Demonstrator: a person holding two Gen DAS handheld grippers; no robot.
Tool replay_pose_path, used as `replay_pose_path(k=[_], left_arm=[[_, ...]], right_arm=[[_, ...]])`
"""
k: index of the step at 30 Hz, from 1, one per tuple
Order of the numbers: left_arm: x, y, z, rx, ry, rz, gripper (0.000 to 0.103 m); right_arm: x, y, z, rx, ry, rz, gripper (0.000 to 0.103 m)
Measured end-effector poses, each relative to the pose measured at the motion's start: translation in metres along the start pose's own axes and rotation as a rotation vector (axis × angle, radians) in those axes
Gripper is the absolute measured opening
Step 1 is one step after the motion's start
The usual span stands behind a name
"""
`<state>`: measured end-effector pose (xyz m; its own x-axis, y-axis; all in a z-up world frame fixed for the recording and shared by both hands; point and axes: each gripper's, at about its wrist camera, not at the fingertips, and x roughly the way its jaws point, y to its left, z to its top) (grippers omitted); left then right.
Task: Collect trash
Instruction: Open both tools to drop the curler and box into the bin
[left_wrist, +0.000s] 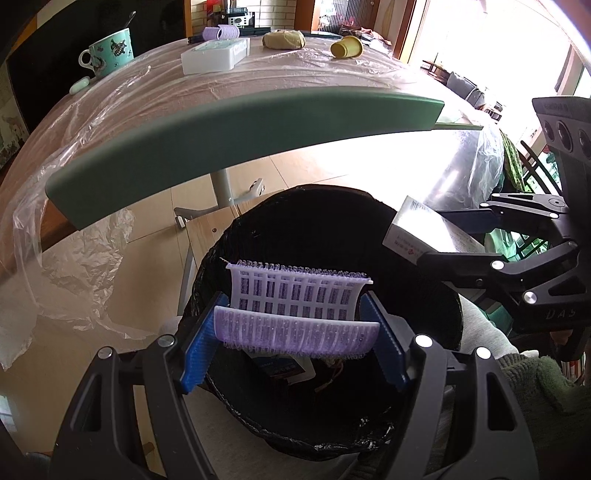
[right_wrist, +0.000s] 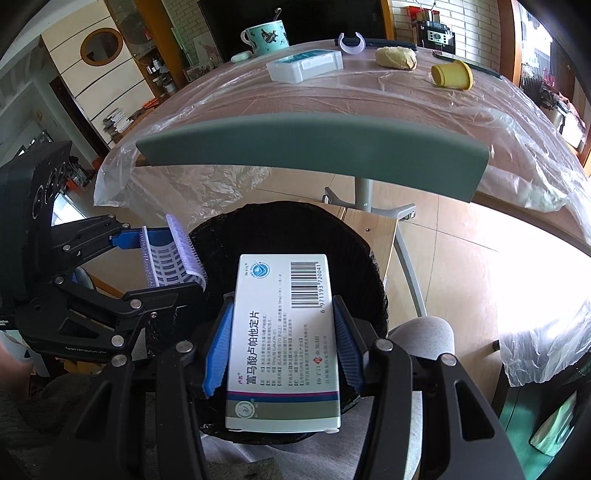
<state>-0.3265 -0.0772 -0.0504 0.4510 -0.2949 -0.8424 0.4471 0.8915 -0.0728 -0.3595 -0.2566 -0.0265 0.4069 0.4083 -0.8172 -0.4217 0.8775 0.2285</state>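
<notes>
Left gripper (left_wrist: 295, 321) fingers clamp light, springy hair roller (left_wrist: 299, 314) endwise, right gripper (right_wrist: 282, 347) fingers pinch crushable medicine box (right_wrist: 284, 343) sides over bin (left_wrist: 332, 424).

Home dining room: table (right_wrist: 369, 99), mug (right_wrist: 266, 35)

Plastic-covered table (right_wrist: 369, 96), bearing mug (right_wrist: 266, 36), white case (right_wrist: 304, 65), yellow cup (right_wrist: 452, 75), tan lump (right_wrist: 395, 58)
</notes>
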Motion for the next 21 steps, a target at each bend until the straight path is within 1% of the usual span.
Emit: replay_pose_path(k=[14,21], left_arm=[[0.022,0.005,-0.009,0.011,0.068,0.005,0.074],[0.031,0.008,-0.009,0.014,0.084,0.009,0.074]], right_arm=[[0.018,-0.004,-0.002,0.008,0.033,-0.035,0.050],[0.023,-0.007,0.001,0.009,0.038,-0.046,0.050]])
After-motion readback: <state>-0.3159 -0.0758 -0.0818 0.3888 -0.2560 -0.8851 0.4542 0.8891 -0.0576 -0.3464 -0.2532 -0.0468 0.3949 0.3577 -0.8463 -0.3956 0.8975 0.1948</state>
